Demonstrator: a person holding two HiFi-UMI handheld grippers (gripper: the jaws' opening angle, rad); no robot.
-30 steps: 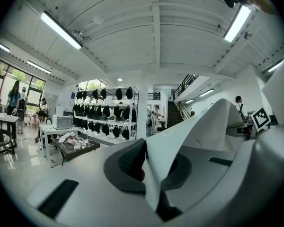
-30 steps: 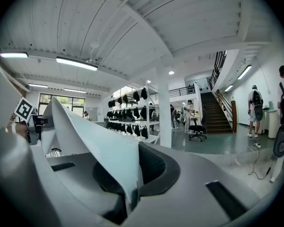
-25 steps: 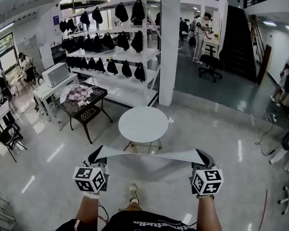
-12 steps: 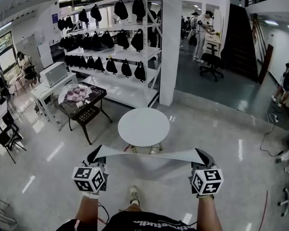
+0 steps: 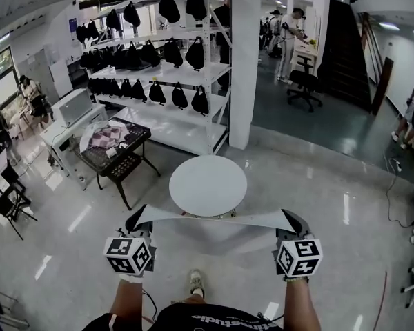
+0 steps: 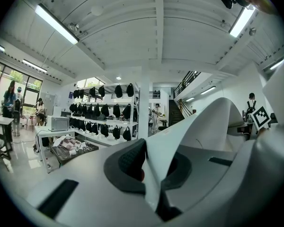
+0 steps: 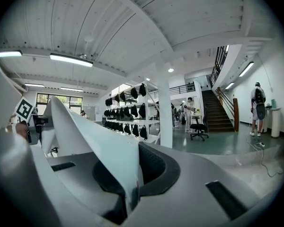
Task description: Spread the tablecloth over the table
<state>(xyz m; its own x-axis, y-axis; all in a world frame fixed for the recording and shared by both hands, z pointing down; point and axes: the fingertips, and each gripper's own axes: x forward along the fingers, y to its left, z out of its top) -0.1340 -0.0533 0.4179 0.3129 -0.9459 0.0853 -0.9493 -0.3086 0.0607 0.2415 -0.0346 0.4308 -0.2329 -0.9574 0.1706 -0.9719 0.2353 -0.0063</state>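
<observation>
While left gripper (image 5: 135, 221) and right gripper (image 5: 294, 221) pinch the white fabric tablecloth (image 5: 214, 219) (taut), a round white table (image 5: 208, 185) stands at 12 o'clock.

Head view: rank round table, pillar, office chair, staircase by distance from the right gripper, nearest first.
1. round table: just ahead-left of the right gripper, which clamps the tablecloth.
2. pillar: behind the table.
3. office chair: beyond the pillar, to its right.
4. staircase: behind the chair, far back right.
</observation>
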